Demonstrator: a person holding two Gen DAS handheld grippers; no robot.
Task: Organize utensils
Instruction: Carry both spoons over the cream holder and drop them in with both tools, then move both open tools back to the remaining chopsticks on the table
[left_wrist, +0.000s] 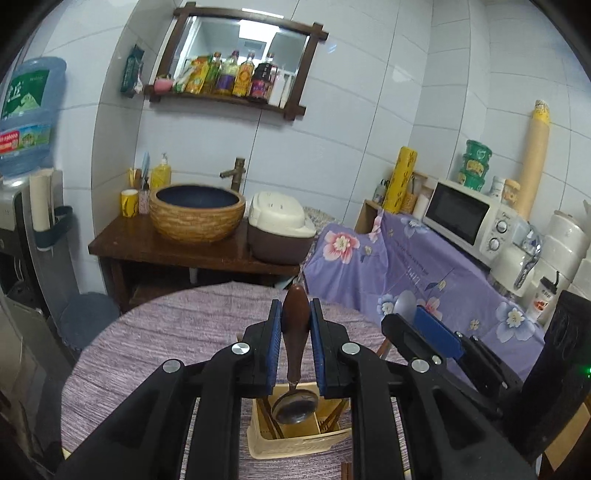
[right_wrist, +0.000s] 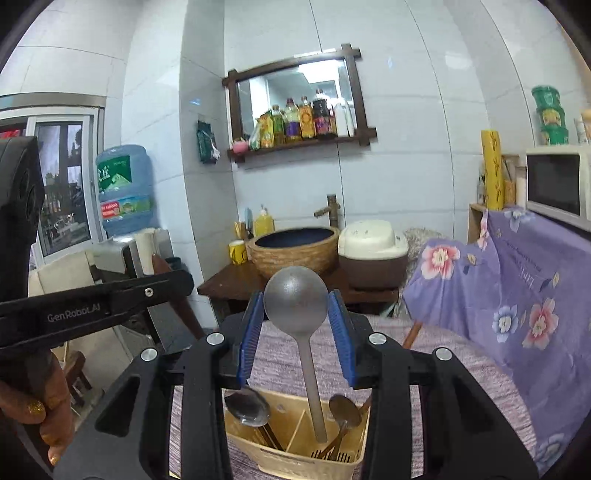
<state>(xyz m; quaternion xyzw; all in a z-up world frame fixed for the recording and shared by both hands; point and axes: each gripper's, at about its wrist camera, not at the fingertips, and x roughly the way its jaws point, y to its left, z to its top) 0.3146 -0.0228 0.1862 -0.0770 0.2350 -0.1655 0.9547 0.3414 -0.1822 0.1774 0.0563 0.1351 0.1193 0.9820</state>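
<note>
2 spoons (left_wrist: 295, 325) gripped, above caddy (right_wrist: 295, 458)

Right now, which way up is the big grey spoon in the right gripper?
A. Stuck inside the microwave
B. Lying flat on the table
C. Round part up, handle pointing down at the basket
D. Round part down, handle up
C: the right gripper clamps the grey spoon by its round bowl, and its handle hangs down toward the cream utensil basket.
</note>
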